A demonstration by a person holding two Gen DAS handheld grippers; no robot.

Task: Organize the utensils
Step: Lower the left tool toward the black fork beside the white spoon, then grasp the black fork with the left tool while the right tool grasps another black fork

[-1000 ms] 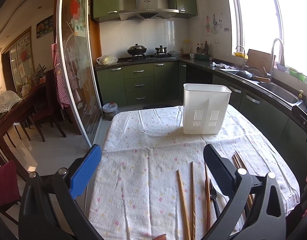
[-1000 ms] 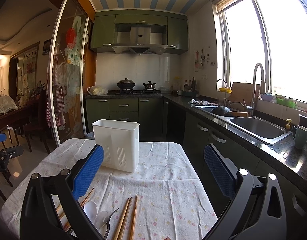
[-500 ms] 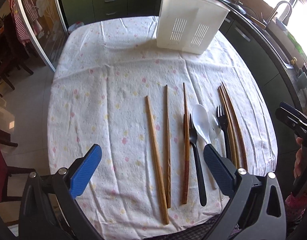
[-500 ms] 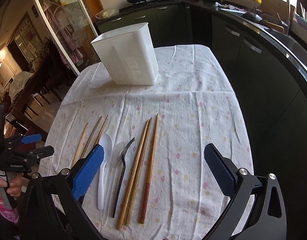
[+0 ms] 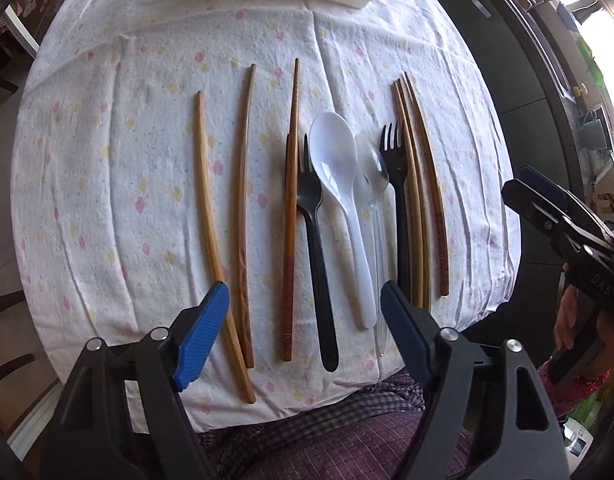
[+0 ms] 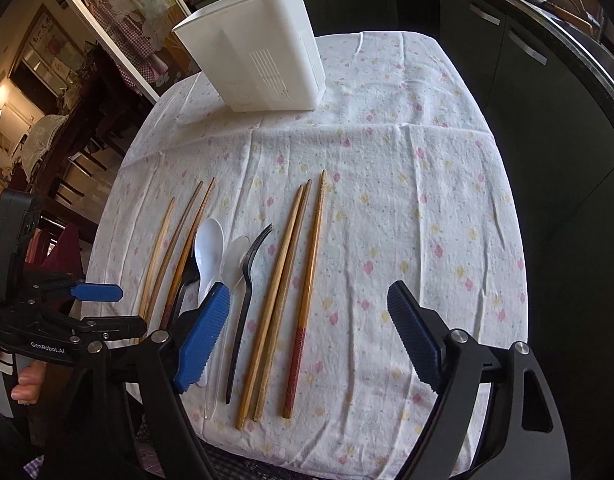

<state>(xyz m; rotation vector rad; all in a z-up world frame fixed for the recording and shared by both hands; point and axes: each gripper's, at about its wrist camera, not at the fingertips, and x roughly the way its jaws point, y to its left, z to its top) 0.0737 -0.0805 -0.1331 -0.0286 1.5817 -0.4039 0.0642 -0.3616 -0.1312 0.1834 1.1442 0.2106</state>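
Observation:
Several wooden chopsticks lie in a row on the flowered tablecloth (image 5: 107,160): three spread at the left (image 5: 243,208) and a bundle at the right (image 5: 421,200). Between them lie a black fork (image 5: 315,240), a white spoon (image 5: 339,184), a clear spoon (image 5: 375,184) and a second black fork (image 5: 399,208). The white slotted utensil holder (image 6: 263,52) stands upright at the far side. My left gripper (image 5: 305,316) is open and empty above the near ends of the utensils. My right gripper (image 6: 311,320) is open and empty above the right chopstick bundle (image 6: 291,280).
The table's near edge meets a checked purple cloth (image 5: 327,432). Dark green kitchen cabinets (image 6: 527,60) run along the right. Dining chairs (image 6: 83,160) stand beyond the table's left side. In the left wrist view the right gripper (image 5: 563,224) hovers off the table's right edge.
Both grippers have tilted down and moved closer over the table, so the utensils now fill the views. Both stay open and empty; nothing on the table has moved.

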